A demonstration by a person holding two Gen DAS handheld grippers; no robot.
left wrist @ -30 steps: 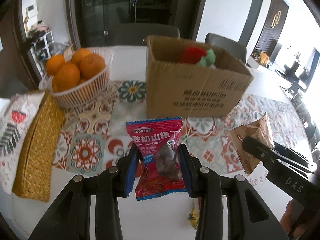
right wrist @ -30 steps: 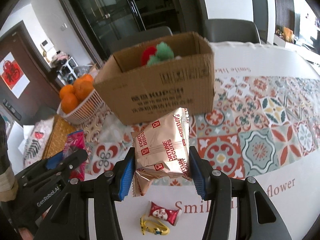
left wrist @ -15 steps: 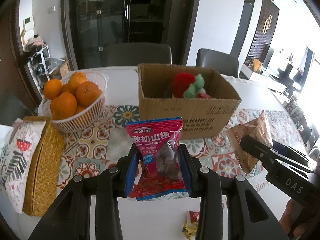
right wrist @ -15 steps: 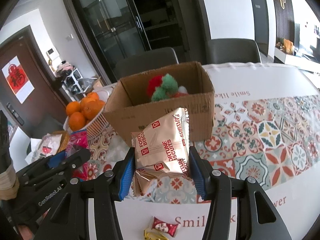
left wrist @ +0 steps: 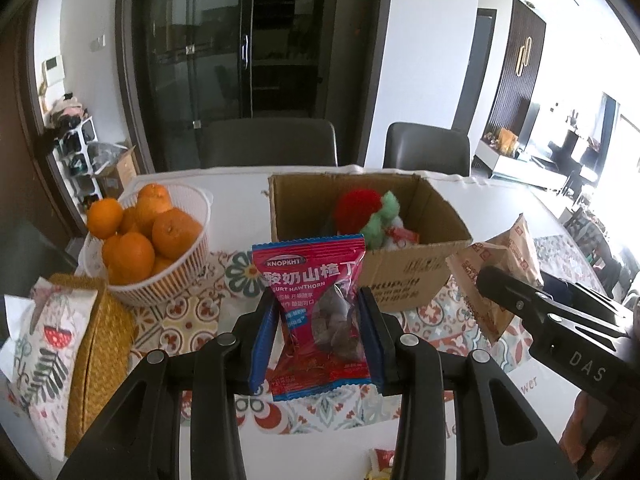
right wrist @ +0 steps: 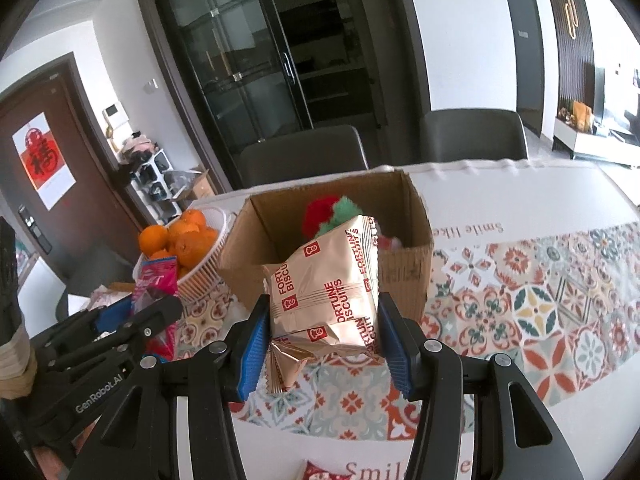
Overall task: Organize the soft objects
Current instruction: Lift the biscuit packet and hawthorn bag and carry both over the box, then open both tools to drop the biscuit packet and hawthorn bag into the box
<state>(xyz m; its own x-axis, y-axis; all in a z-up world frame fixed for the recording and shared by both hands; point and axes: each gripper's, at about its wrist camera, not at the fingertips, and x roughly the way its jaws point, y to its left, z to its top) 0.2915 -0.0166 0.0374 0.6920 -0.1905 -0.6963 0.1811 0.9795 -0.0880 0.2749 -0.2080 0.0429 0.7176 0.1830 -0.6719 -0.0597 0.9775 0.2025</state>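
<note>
My left gripper (left wrist: 318, 344) is shut on a red hawthorn snack bag (left wrist: 316, 312) and holds it above the table, in front of an open cardboard box (left wrist: 404, 276). My right gripper (right wrist: 322, 344) is shut on a gold Fortune Biscuits bag (right wrist: 324, 284), held up near the box (right wrist: 404, 276). The box holds a red and green plush toy (left wrist: 366, 212) and a small red packet (left wrist: 404, 236). The gold bag also shows in the left wrist view (left wrist: 500, 264). The red bag shows in the right wrist view (right wrist: 154, 284).
A white basket of oranges (left wrist: 148, 248) stands left of the box. A woven tissue holder (left wrist: 96, 356) with a patterned cloth (left wrist: 44, 348) lies at far left. Small candies (left wrist: 380, 464) lie on the near table edge. Two chairs (left wrist: 268, 142) stand behind the table.
Both grippers have risen with their bags, so the box now sits lower in view and its inside shows more.
</note>
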